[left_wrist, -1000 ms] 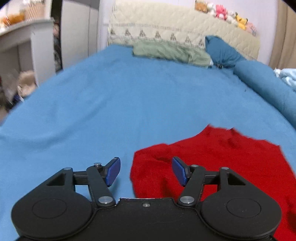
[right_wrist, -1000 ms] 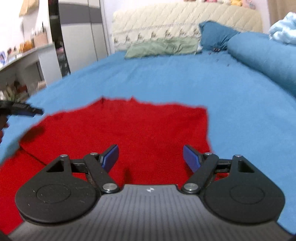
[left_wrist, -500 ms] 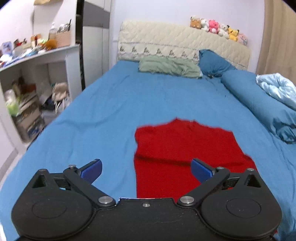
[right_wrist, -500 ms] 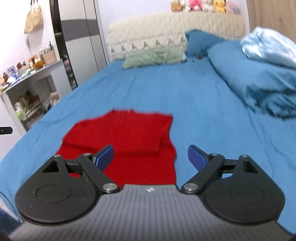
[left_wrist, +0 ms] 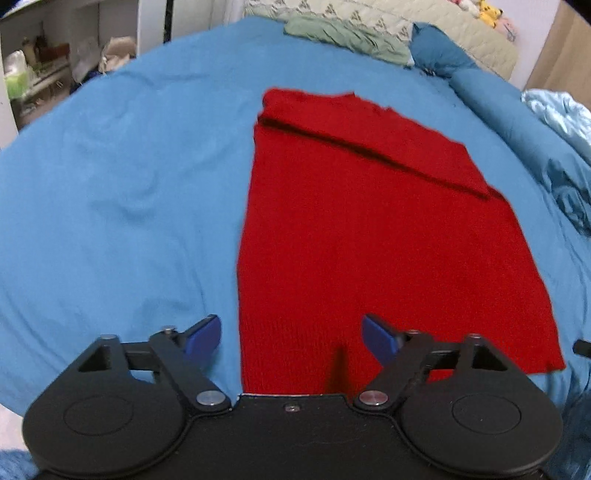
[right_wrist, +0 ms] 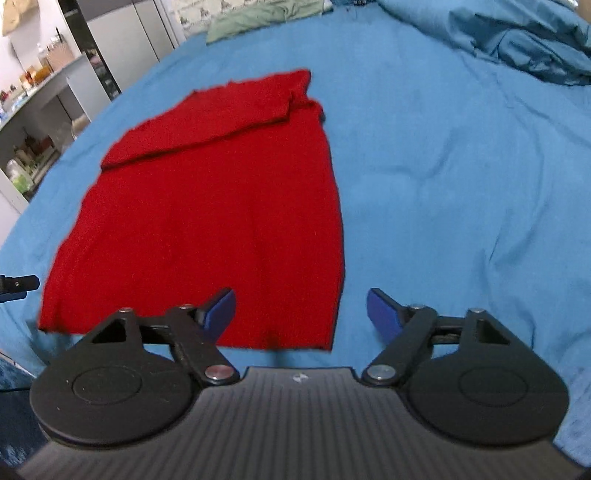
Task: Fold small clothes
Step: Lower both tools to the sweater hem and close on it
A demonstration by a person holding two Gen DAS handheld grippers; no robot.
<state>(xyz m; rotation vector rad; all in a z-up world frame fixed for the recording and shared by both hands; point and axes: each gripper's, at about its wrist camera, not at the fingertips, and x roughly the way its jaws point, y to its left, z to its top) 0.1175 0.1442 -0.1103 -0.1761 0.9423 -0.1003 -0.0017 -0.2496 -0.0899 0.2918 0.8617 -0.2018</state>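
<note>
A red knitted garment (left_wrist: 369, 229) lies flat on the blue bedsheet (left_wrist: 122, 184), its far part folded over in a band. It also shows in the right wrist view (right_wrist: 207, 206). My left gripper (left_wrist: 291, 338) is open and empty, above the garment's near left corner. My right gripper (right_wrist: 301, 308) is open and empty, above the garment's near right corner. The tip of the left gripper (right_wrist: 18, 284) shows at the left edge of the right wrist view.
A green pillow (left_wrist: 347, 33) and a blue pillow (left_wrist: 439, 59) lie at the headboard. A rumpled blue duvet (right_wrist: 524, 40) lies along the right side. Shelves with clutter (left_wrist: 33, 70) stand left of the bed.
Both grippers have dropped back down to the garment's near edge after rising and pulling back. Both stay open. The garment lies with its far part folded over.
</note>
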